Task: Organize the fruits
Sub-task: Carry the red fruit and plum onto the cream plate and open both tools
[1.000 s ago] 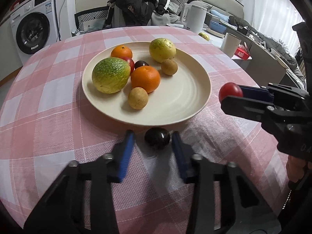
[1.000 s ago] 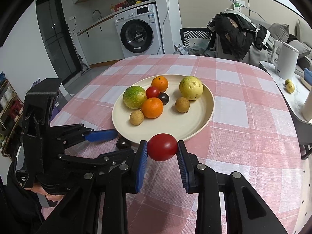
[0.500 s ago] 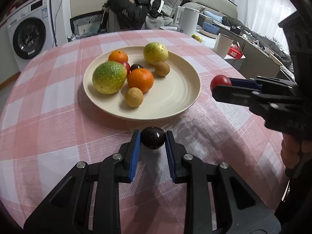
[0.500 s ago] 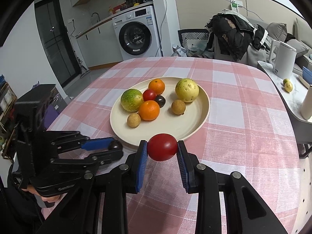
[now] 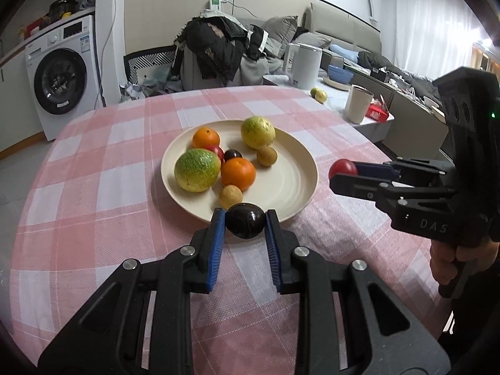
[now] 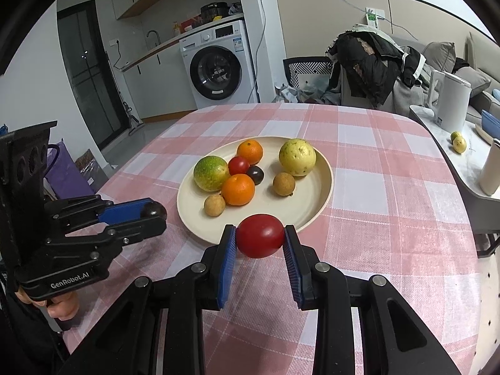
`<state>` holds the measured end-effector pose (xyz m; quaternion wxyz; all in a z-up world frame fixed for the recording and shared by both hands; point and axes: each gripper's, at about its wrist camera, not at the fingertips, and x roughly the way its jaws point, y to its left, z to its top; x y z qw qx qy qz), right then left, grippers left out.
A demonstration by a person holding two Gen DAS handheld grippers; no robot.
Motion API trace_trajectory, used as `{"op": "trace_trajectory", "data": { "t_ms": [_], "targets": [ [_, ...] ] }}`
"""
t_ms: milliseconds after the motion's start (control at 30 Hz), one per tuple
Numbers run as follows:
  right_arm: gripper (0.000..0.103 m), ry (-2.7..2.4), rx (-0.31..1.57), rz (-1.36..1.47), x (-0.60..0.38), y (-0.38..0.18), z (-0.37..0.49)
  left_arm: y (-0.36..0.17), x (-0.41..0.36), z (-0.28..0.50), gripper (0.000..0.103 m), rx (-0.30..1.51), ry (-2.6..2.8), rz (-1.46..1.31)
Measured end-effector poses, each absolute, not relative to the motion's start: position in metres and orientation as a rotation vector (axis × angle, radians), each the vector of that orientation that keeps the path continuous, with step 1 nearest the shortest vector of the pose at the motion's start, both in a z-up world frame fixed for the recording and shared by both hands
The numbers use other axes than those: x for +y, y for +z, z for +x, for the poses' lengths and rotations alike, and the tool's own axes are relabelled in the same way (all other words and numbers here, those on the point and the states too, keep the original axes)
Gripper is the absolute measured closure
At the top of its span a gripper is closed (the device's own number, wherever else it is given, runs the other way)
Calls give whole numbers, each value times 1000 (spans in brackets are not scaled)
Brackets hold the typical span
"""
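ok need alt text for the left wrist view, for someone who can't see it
The left gripper is shut on a dark plum just short of a cream plate of fruit on a pink checked tablecloth. At right, the right gripper grips a red tomato.

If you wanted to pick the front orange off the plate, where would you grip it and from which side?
Probably from above, closing across the middle of the front orange. It is round, so any diameter works, but it is crowded: the green-yellow fruit, red tomato and dark plum press close behind, and a small brown fruit sits beside it. Its plate side facing the camera is the freest.
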<state>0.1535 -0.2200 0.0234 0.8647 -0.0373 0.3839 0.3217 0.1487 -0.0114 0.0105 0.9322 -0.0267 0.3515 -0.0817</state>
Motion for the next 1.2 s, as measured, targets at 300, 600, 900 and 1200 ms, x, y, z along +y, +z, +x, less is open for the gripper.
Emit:
{"op": "trace_trajectory", "data": {
  "t_ms": [300, 600, 900, 1200],
  "targets": [
    [72, 650, 776, -52, -224, 24, 161, 8, -9, 160, 80, 712, -150, -79],
    [72, 637, 799, -41, -212, 8, 174, -10, -21, 190, 80, 733, -135, -74],
    [72, 639, 784, -40, -210, 8, 183, -14, -29, 204, 80, 709, -120, -60],
    [72, 631, 787, -53, -210, 0, 187, -21, -28, 210, 80, 719, -121, -67]
  ]
}}
